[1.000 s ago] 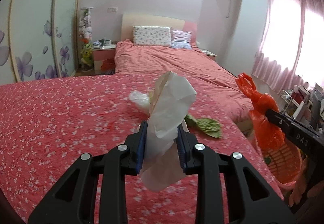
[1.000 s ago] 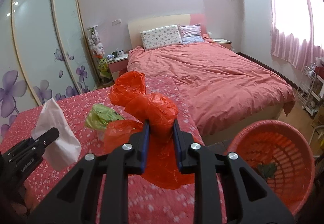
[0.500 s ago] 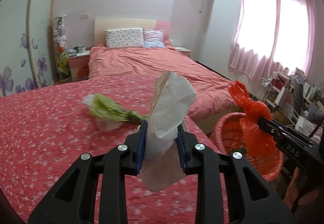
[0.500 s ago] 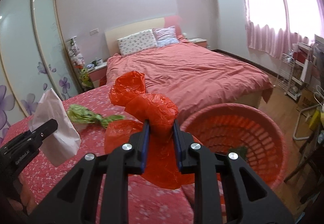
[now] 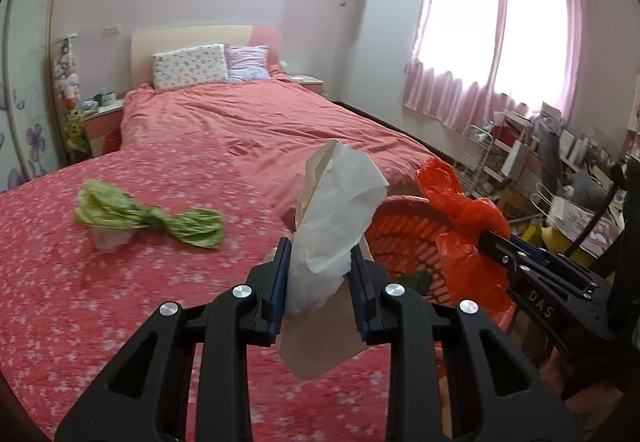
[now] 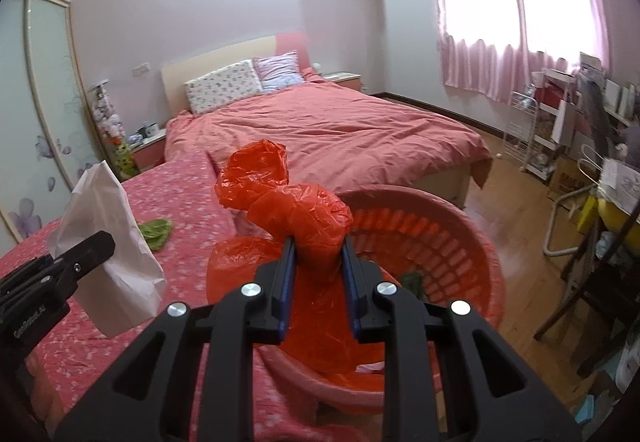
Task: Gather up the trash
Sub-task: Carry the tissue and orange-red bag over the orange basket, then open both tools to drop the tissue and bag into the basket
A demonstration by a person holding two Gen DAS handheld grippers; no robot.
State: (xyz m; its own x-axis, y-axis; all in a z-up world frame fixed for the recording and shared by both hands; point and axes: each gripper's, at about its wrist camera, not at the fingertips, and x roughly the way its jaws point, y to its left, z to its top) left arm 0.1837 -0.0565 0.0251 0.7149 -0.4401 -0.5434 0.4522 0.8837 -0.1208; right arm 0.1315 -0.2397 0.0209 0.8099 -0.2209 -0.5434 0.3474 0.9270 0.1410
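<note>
A: What writing can we read?

B: On the right gripper [image 5: 486, 238], seen from the left wrist, we read "DAS" in pale letters. On the left gripper [image 6: 102, 248], seen from the right wrist, a line of small print begins "Gen"; the rest we cannot make out.

A: What does each gripper hold?

B: The left gripper is clamped on a crumpled paper bag [image 5: 336, 226], white on one face and brown on the other. Its long axis runs upright, the crumpled end above the fingers and the flat end hanging below them. The right gripper is clamped on a knotted orange plastic bag [image 6: 298, 210]; its twisted end points up and to the left, and its loose body hangs below the fingers.

A: Where do they stand relative to the basket?

B: The orange plastic bag hangs over the basket [image 6: 472, 238], a red slotted tub beside the bed [image 5: 120, 282]. The paper bag is held just left of the basket, over the edge of the bed.

A: What does the basket contain?

B: We see one dark green scrap [image 6: 412, 278] at its bottom.

A: What remains on the bed?

B: A knotted green bag [image 5: 148, 216] lies well left of the basket, its long axis across the flowered cover.
</note>
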